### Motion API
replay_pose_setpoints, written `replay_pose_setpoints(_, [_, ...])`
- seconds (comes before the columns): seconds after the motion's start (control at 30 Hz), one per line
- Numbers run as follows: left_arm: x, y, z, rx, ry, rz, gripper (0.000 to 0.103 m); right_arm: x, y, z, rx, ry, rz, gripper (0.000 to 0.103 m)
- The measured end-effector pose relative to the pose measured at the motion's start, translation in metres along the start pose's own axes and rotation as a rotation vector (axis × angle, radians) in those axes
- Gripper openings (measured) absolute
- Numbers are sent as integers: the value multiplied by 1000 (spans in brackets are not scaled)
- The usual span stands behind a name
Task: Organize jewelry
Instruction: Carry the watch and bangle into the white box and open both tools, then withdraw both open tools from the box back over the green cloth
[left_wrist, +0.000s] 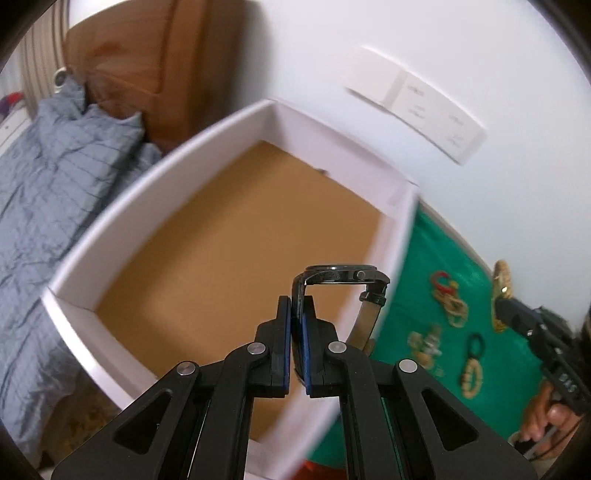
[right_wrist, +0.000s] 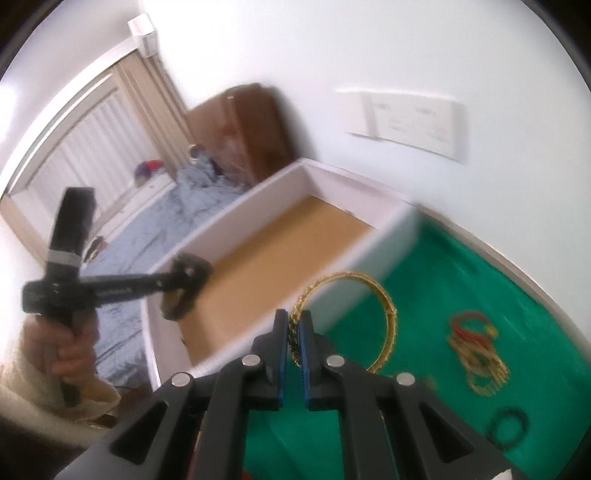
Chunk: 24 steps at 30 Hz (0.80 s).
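Note:
My left gripper (left_wrist: 297, 304) is shut on the strap of a black wristwatch (left_wrist: 343, 275) and holds it over the right part of a white box (left_wrist: 332, 147) with a brown floor. My right gripper (right_wrist: 294, 319) is shut on a gold bangle (right_wrist: 388, 314) and holds it above the green cloth (right_wrist: 461, 280), near the box's (right_wrist: 391, 221) corner. In the right wrist view the left gripper (right_wrist: 184, 277) hangs over the box's near end. In the left wrist view the right gripper (left_wrist: 502, 299) holds the bangle (left_wrist: 502, 280) at the right.
Loose jewelry lies on the green cloth (left_wrist: 424, 258): red and gold bangles (right_wrist: 476, 347), a black ring (right_wrist: 508, 424), a bead bracelet (left_wrist: 472, 376). A bed with grey bedding (left_wrist: 55, 184) and a wooden headboard (left_wrist: 147, 62) lie left. A white wall with a switch panel (right_wrist: 410, 122) stands behind.

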<state>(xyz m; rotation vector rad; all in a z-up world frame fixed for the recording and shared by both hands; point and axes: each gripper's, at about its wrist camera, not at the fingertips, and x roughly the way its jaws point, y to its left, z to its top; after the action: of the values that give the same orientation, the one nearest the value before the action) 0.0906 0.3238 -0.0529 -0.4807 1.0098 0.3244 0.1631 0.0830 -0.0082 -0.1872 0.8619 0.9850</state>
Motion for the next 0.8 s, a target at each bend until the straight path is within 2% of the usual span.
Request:
replay_pose_setpoints(0.17, [35, 52, 17, -41, 48, 57, 3, 61, 37, 33, -61, 49, 41, 6])
replay_pose_setpoints(0.3, [58, 70, 16, -32, 75, 92, 3, 101, 44, 46, -56, 96, 41, 6])
replay_pose_setpoints(0.5, [79, 82, 4, -7, 105, 110, 6, 150, 63, 38, -77, 208, 29, 6])
replay_pose_setpoints(0.6, [90, 76, -4, 33, 119, 142, 16, 171, 68, 24, -98, 261, -2, 10])
replay_pose_setpoints(0.63, [90, 73, -5, 38, 119, 156, 33, 176, 69, 21, -102, 272, -16, 11])
replay_pose_setpoints(0.67, [91, 71, -7, 41, 115, 178, 61, 177, 69, 19, -102, 274, -28, 13])
replay_pose_setpoints(0.7, [88, 68, -8, 41, 100, 199, 73, 174, 67, 17, -97, 268, -37, 26])
replay_pose_setpoints(0.73, [83, 66, -9, 40, 66, 213, 81, 172, 66, 16, -92, 256, -48, 43])
replay_pose_setpoints(0.8, [71, 57, -12, 60, -1, 235, 84, 156, 62, 15, -79, 220, -72, 55])
